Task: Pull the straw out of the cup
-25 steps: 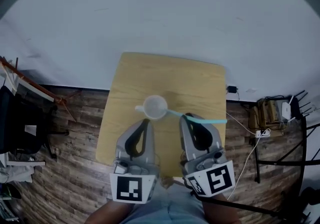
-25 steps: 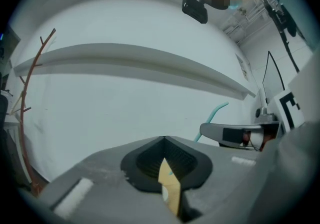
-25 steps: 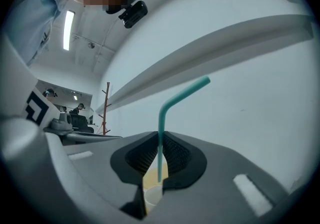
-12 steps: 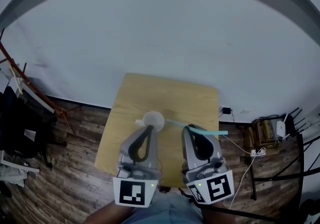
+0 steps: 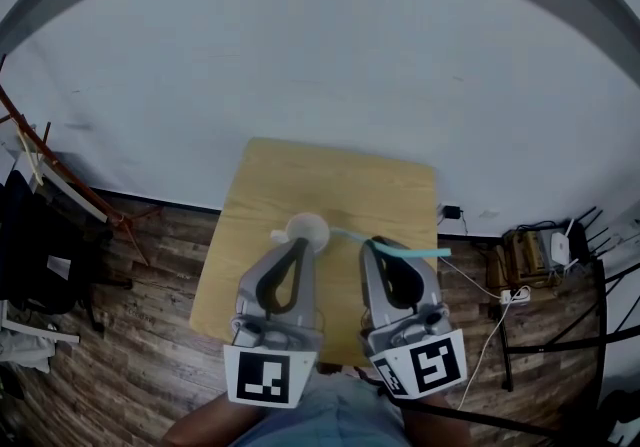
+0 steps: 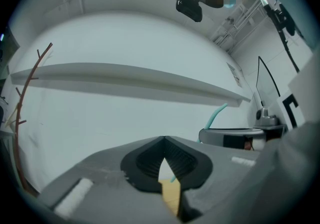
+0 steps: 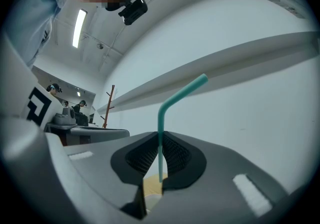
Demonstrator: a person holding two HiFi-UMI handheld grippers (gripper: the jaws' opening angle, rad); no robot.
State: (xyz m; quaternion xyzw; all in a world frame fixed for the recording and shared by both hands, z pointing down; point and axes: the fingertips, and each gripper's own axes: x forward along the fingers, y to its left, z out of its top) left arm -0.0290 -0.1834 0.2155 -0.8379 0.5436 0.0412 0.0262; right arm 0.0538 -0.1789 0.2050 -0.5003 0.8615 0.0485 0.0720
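Fingers of your right gripper have just been closing and now pinch the teal straw between them. Your left gripper has its tips pressed together on nothing, just beside the white cup on the wooden table. One end of the straw reaches the cup's rim; whether it sits inside you cannot tell.
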